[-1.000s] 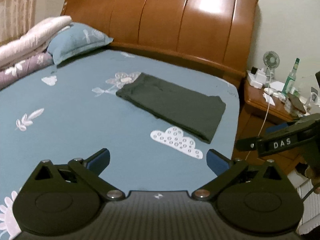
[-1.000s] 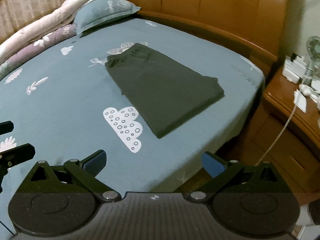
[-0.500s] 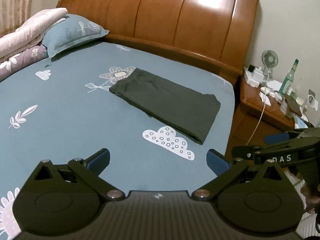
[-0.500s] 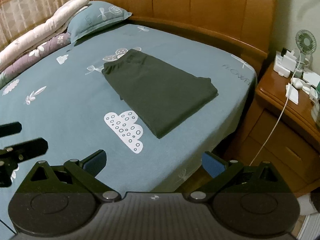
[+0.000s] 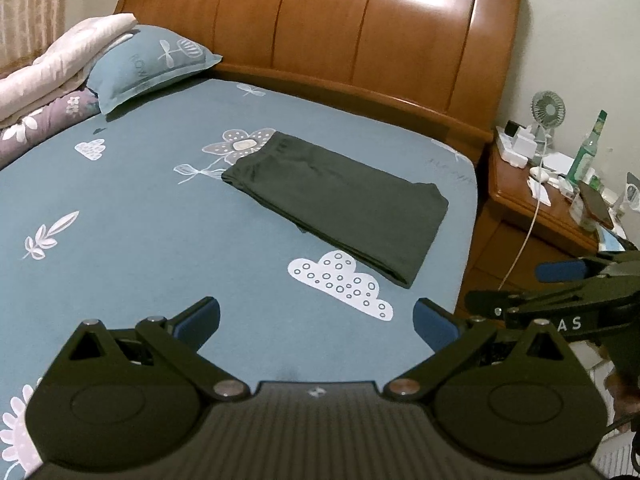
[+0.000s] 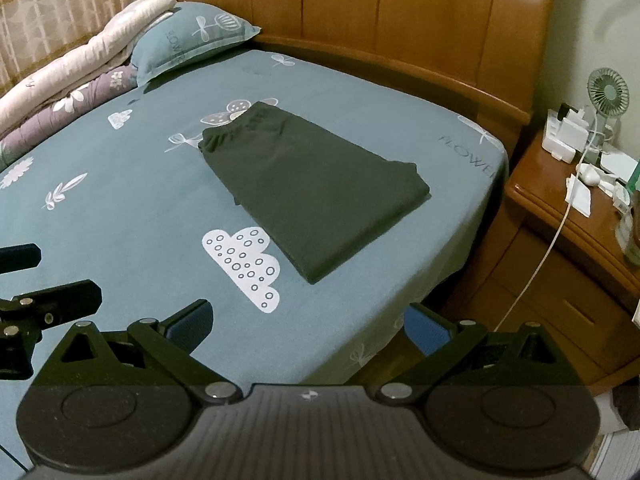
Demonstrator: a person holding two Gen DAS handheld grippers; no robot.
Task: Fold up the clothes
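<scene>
A dark green garment [image 5: 340, 200] [image 6: 316, 184] lies folded into a flat rectangle on the blue patterned bed sheet [image 5: 140, 220] [image 6: 120, 208], near the bed's right edge. Its elastic waistband end points toward the pillow. My left gripper [image 5: 316, 320] hangs open well short of the garment, with nothing between its blue pads. My right gripper [image 6: 306, 322] is open too, held above the bed's near right corner, apart from the cloth. Each gripper shows at the edge of the other's view.
A wooden headboard [image 5: 360, 40] stands behind the bed. A blue pillow [image 5: 148, 64] and stacked quilts [image 5: 44, 80] lie at the far left. The wooden nightstand [image 6: 568, 216] on the right holds a small fan [image 6: 608, 92], a green bottle [image 5: 584, 152], a charger and a white cable.
Both grippers have pulled back and away from the folded garment, which now looks smaller and farther off. The garment itself has not moved. Both stay open.
</scene>
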